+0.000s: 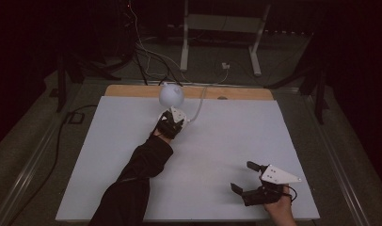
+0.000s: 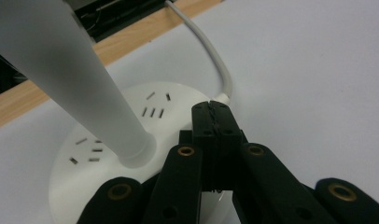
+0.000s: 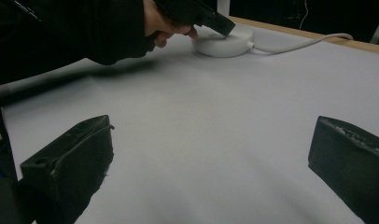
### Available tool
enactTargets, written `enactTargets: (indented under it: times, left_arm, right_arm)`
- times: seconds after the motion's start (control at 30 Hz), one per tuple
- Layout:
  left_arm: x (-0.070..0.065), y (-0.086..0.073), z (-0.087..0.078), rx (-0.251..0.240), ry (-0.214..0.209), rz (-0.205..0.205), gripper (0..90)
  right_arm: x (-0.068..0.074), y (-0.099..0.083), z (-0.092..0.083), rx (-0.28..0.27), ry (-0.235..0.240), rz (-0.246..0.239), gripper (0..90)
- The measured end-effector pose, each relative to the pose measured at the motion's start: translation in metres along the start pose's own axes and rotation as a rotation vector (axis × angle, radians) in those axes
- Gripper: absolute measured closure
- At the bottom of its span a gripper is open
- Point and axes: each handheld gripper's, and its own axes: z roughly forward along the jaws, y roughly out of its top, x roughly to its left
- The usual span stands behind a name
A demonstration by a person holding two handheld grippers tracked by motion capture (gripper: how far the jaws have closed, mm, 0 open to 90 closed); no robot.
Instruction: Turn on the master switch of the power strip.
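Note:
A white lamp stands at the table's far edge, its round head (image 1: 171,95) above a round base (image 2: 178,105) with several socket slots. A tapered white stem (image 2: 75,79) rises from that base. My left gripper (image 2: 211,108) is shut with nothing between its jaws, and its tips rest on the base's top near where the white cable (image 2: 215,60) comes out. In the high view the left gripper (image 1: 169,117) sits just below the lamp head. My right gripper (image 1: 243,176) rests open near the front right of the white table (image 1: 226,141), its jaws wide apart around bare table surface (image 3: 211,154).
A wooden strip (image 1: 245,93) runs along the table's far edge. The lamp's cable (image 3: 299,44) trails off over it to the back. The person's dark sleeve (image 1: 132,183) lies across the left-middle of the table. Stands and cables (image 1: 147,56) sit on the floor beyond.

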Motion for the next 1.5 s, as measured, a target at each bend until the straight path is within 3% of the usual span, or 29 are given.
enactTargets:
  times: [0.07, 0.1, 0.2, 0.27, 0.3, 0.37, 0.43, 0.47, 0.63, 1.0, 1.17, 1.5]
  left_arm:
    - [-0.0001, -0.0016, 0.0009, 0.001, 0.003, 0.010, 90.0]
    - [-0.0003, -0.0012, 0.0013, 0.008, 0.028, 0.022, 90.0]
    - [0.0008, -0.0015, 0.0011, 0.005, 0.011, 0.011, 90.0]
    - [0.0002, -0.0016, 0.0011, 0.009, 0.035, 0.022, 90.0]
    - [0.0020, -0.0015, 0.0014, 0.005, 0.014, -0.002, 90.0]
    - [0.0014, -0.0013, 0.0017, 0.007, 0.029, 0.009, 90.0]
    - [0.0021, -0.0015, 0.0021, 0.003, 0.019, 0.000, 90.0]
    - [0.0019, -0.0014, 0.0024, 0.007, 0.037, 0.011, 90.0]
    - [0.0035, -0.0019, 0.0033, -0.003, 0.019, -0.004, 90.0]
    - [0.0021, 0.0001, 0.0053, 0.001, 0.022, 0.024, 90.0]
    - [-0.0027, 0.0025, 0.0067, 0.015, 0.044, 0.069, 90.0]
    - [-0.0017, 0.0061, 0.0079, 0.054, 0.041, 0.081, 90.0]
  right_arm:
    - [0.0006, 0.0003, -0.0004, -0.001, -0.001, -0.004, 0.0]
    - [0.0008, 0.0004, -0.0007, -0.002, -0.001, -0.004, 0.0]
    - [0.0006, 0.0005, -0.0008, -0.002, -0.001, -0.006, 0.0]
    - [-0.0005, 0.0000, -0.0005, 0.000, 0.001, 0.000, 0.0]
    - [-0.0004, -0.0001, -0.0006, 0.002, 0.001, 0.001, 0.0]
    - [-0.0002, 0.0000, -0.0008, 0.000, 0.001, -0.002, 0.0]
    - [-0.0002, 0.0002, -0.0009, -0.001, 0.002, -0.002, 0.0]
    - [-0.0003, 0.0001, -0.0007, 0.000, 0.001, -0.002, 0.0]
    - [-0.0008, -0.0004, -0.0003, 0.004, 0.003, 0.000, 0.0]
    - [-0.0010, -0.0008, 0.0001, 0.006, 0.002, 0.002, 0.0]
    - [-0.0009, -0.0006, -0.0001, 0.005, 0.002, -0.001, 0.0]
    - [-0.0002, -0.0007, 0.0003, 0.006, 0.005, -0.003, 0.0]
